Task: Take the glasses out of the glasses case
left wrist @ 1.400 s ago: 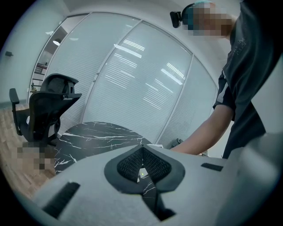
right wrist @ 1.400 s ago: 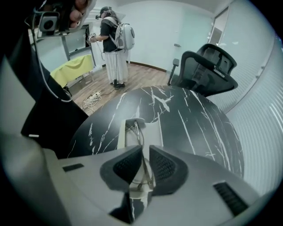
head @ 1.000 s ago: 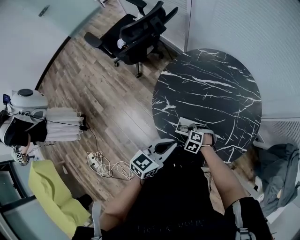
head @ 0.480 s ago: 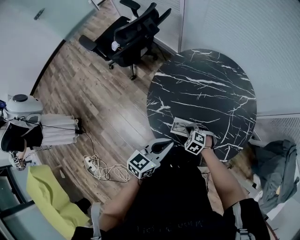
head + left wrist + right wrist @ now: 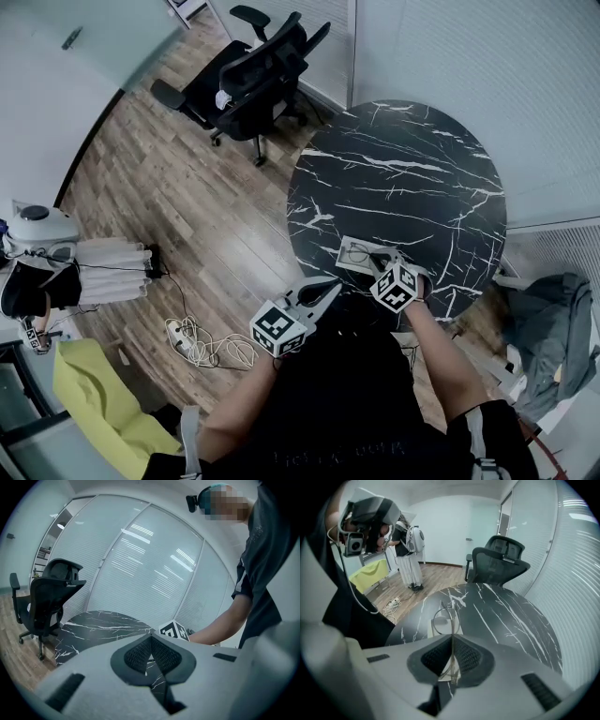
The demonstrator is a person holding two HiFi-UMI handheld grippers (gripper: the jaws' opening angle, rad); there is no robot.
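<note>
So the right tongs (image 5: 452, 656) were clamped shut on the thin wire frame of the glasses (image 5: 442, 617); the right gripper view showed it pinched between the 2 pads. The left tongs (image 5: 150, 654) were closed too, but on nothing, just hanging by the near edge of the table (image 5: 403, 178) and out of the action. What changed over the last second was mostly the head camera drifting, so the whole scene slid left. The right tongs also looked to have backed off a little from the glasses case (image 5: 345, 263) toward the person, while the case stayed put near the table's near edge. My read is the pull-out had started but wasn't finished. The far part of the glasses was over the open case, and I couldn't tell if it was resting inside or already lifted clear. As for direction, the glasses stood on edge, with 1 round lens rim bulging left in the right gripper view. Their long axis ran straight out from the tongs along the gripper's own line, pointing across the table roughly toward the office chair (image 5: 253, 75). In the head view that was a slant from the tongs up-left into the case.
</note>
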